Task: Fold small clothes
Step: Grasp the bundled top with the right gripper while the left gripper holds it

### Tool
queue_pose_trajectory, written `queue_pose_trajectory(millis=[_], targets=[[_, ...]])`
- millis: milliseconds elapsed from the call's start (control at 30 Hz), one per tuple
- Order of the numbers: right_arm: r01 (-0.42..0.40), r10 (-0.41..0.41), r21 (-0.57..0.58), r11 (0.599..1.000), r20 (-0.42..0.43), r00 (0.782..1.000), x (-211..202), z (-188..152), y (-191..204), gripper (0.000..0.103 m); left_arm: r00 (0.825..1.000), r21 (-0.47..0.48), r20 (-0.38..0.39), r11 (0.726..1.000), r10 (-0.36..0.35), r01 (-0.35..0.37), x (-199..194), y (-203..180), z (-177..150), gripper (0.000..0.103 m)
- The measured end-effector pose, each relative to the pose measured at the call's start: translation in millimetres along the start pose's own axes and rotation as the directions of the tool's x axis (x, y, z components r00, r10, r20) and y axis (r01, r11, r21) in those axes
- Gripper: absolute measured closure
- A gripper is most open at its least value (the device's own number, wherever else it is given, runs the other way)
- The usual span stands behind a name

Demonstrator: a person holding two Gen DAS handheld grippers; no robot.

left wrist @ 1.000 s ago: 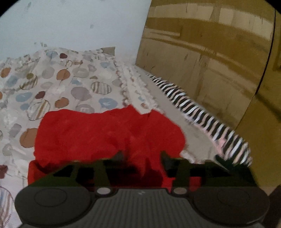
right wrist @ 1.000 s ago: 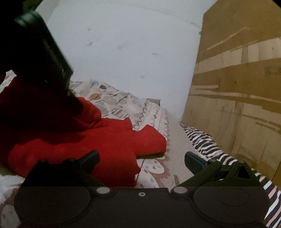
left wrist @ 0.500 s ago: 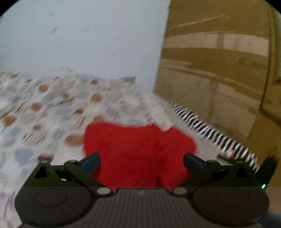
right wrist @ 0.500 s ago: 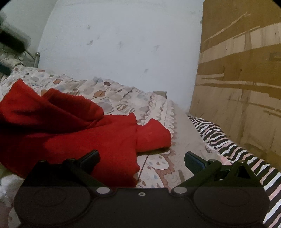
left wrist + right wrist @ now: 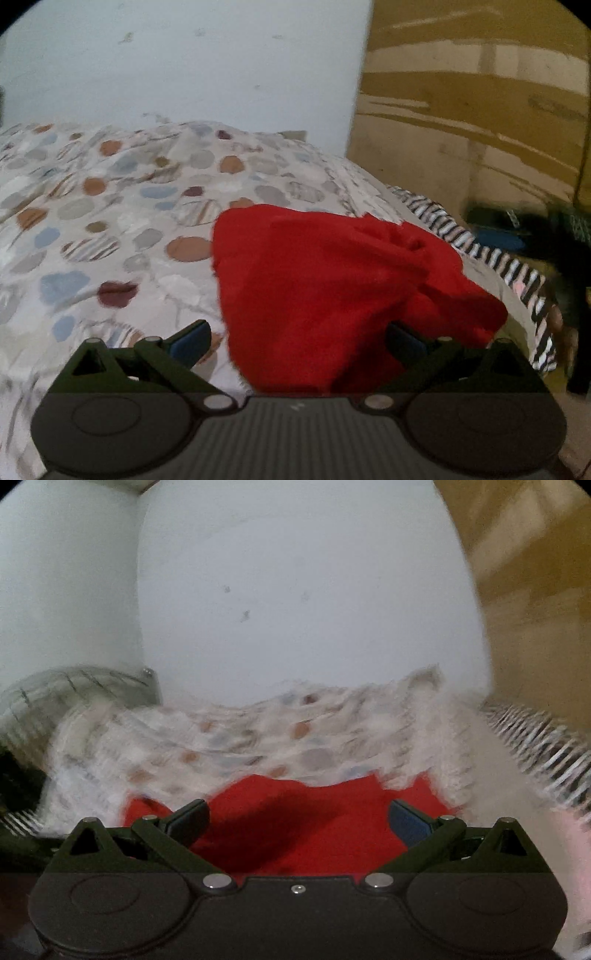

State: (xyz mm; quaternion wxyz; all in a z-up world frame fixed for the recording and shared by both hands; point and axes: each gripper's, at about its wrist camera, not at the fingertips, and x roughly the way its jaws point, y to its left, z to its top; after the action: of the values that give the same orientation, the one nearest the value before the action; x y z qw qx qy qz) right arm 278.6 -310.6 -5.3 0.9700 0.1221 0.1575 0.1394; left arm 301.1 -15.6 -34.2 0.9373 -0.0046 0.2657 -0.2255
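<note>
A small red garment (image 5: 332, 280) lies crumpled on the spotted bed cover (image 5: 110, 206), bunched toward its right side. My left gripper (image 5: 297, 341) is open, its blue-padded fingers (image 5: 190, 341) spread wide just in front of the garment's near edge, not pressing on the cloth. In the blurred right wrist view the same red garment (image 5: 295, 823) lies low in the picture, beyond my right gripper (image 5: 299, 821), which is open with nothing between its pads.
A black-and-white striped cloth (image 5: 491, 254) runs along the bed's right edge, beside a brown wooden wardrobe (image 5: 472, 110). A pale wall (image 5: 295, 590) stands behind the bed. Dark clutter (image 5: 535, 236) sits at the far right.
My left gripper let go of the red garment, opened wide and drew back to the left. The right gripper rose and turned, so its view now looks over the garment at the wall.
</note>
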Motion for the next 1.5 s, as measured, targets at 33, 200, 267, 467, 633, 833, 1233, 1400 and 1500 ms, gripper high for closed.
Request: queue_pose_trajectory(millis=[33,200,267,467,633,833,1233,1400,1500], targets=[[-0.043,0.046,0.071,0.997,-0.037,0.998,13,9,-5,0.0,1.0,0.022,-0.005,1.0,-0.016,0.016,4,-3,-1,0.001],[-0.084,0.158,0.31,0.947,-0.22,0.963,79,28,-22,0.001,0.999,0.077,0.011,0.996,-0.04,0.039,10,-12,-2,0.014],[-0.056,0.165,0.359,0.932,-0.281,0.945,100,28,-25,0.001,0.999,0.082,0.018,0.995,-0.05,0.048,10,-12,-3,0.019],[0.056,0.078,0.358,0.932,-0.35,0.934,132,21,-28,0.025,0.998,0.173,0.049,0.984,-0.048,0.038,4,-21,-9,0.046],[0.072,0.039,0.307,0.949,-0.342,0.939,135,14,-21,0.053,0.996,0.284,0.076,0.959,-0.041,0.018,1,-37,-19,0.058],[0.045,0.032,0.251,0.967,-0.293,0.956,133,17,-17,0.078,0.995,0.348,0.092,0.938,-0.036,0.002,2,-59,-19,0.062],[0.034,-0.014,0.189,0.981,-0.103,0.995,94,54,-44,0.081,0.987,0.482,0.095,0.873,-0.133,0.071,21,-123,4,0.07],[0.089,-0.072,0.234,0.968,-0.078,0.994,75,54,-77,0.083,0.982,0.534,0.053,0.836,-0.181,0.125,35,-151,0,0.071],[0.106,-0.091,0.252,0.962,-0.071,0.993,68,49,-93,0.083,0.983,0.562,0.042,0.818,-0.177,0.123,41,-161,-4,0.071]])
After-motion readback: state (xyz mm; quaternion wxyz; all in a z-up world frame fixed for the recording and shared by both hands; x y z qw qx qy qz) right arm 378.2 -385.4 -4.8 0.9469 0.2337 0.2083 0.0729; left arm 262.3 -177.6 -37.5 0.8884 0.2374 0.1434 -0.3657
